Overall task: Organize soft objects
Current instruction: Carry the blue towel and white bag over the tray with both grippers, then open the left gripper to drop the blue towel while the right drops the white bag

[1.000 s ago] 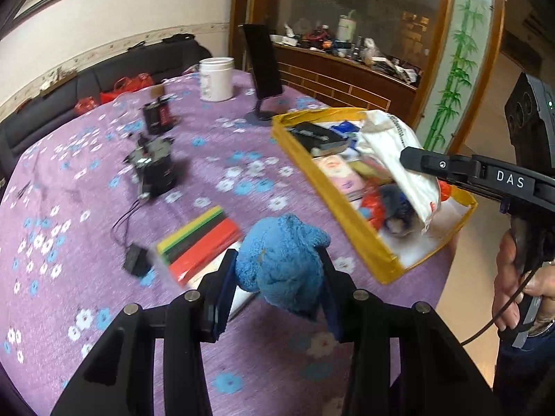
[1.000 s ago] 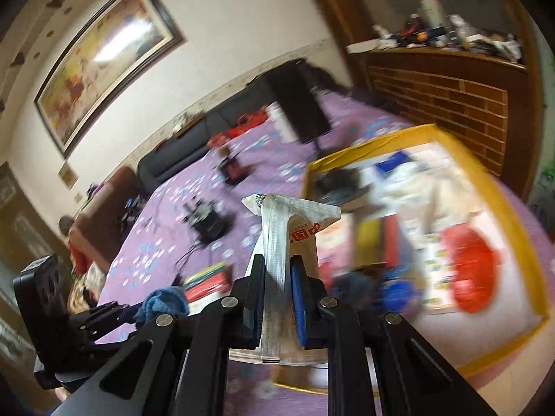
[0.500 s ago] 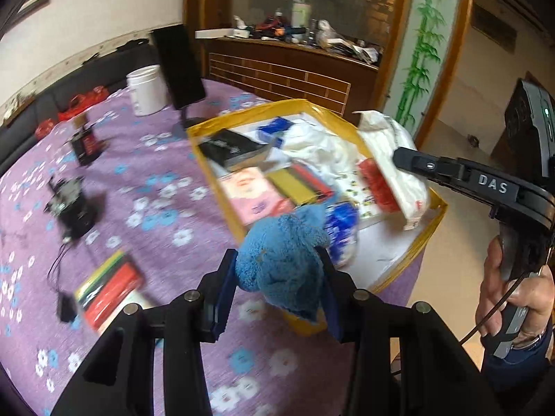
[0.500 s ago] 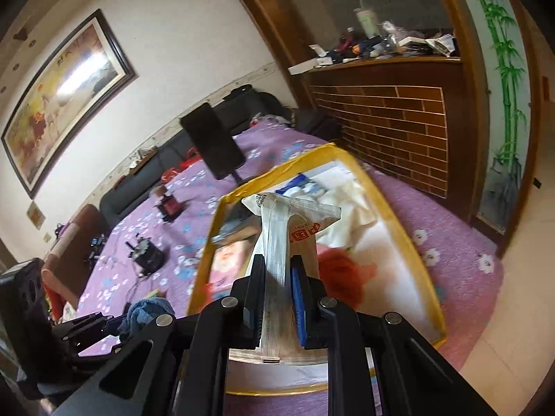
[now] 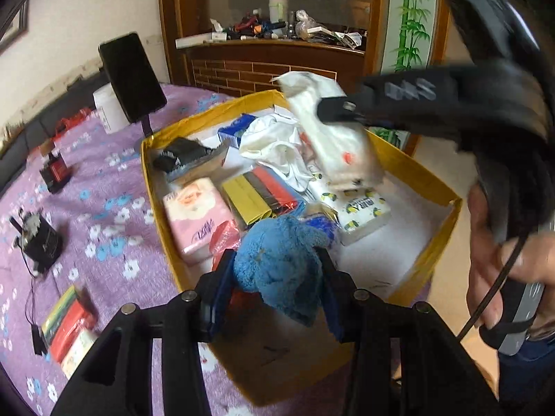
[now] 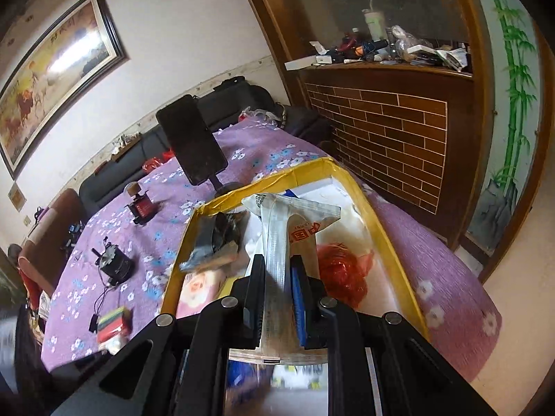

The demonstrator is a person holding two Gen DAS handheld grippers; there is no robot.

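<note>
The yellow-rimmed cardboard box (image 5: pixel 152 187) holds a pink tissue pack (image 5: pixel 196 218), white cloth (image 5: pixel 274 142) and red plastic bag (image 6: pixel 341 274). Over it, the left gripper (image 5: pixel 274 277) clamps a blue plush toy (image 5: pixel 281 263); the right gripper (image 6: pixel 277 291) pinches a clear plastic packet (image 6: pixel 277 242).

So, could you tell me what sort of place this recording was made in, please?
Most likely a living room in a home. A framed painting hangs above a dark sofa, a round table wears a purple flowered cloth, and a wooden cabinet is cluttered with household odds and ends.
</note>
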